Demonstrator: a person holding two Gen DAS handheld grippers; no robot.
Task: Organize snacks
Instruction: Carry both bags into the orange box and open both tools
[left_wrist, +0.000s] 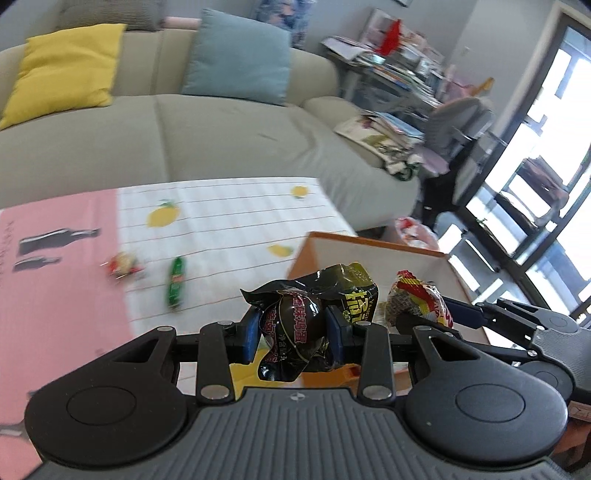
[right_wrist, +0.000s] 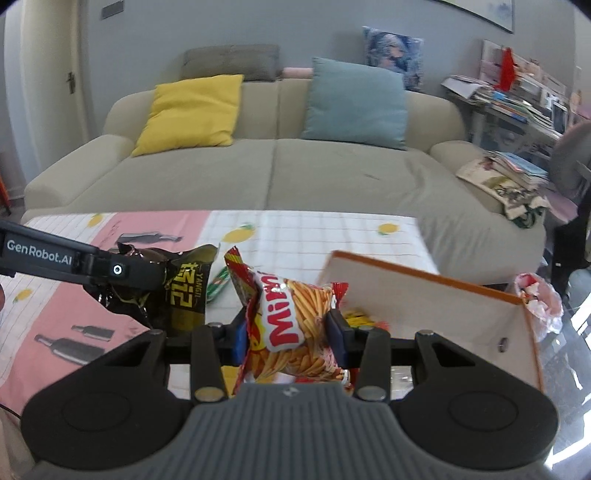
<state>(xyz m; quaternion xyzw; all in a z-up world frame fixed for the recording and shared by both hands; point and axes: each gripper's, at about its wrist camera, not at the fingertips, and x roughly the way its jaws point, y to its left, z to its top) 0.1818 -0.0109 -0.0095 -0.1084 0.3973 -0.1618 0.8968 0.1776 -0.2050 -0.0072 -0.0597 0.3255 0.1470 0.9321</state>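
My left gripper (left_wrist: 291, 330) is shut on a black snack packet (left_wrist: 295, 332) with pink lettering, held above the table near the orange-rimmed box (left_wrist: 373, 245). My right gripper (right_wrist: 288, 332) is shut on a red and yellow Mimi snack bag (right_wrist: 295, 321), held beside the same box (right_wrist: 424, 280). In the right wrist view the left gripper (right_wrist: 140, 275) holds the black packet (right_wrist: 184, 288) at left. In the left wrist view the right gripper's bag (left_wrist: 417, 299) shows at right. A green packet (left_wrist: 176, 282) and a red packet (left_wrist: 123, 264) lie on the tablecloth.
The table has a pink and white lemon-print cloth (left_wrist: 229, 221). A beige sofa (right_wrist: 277, 166) with yellow and blue cushions stands behind it. Cluttered shelves (right_wrist: 517, 103) and a chair stand at right. A plastic bag (right_wrist: 539, 302) lies beyond the box.
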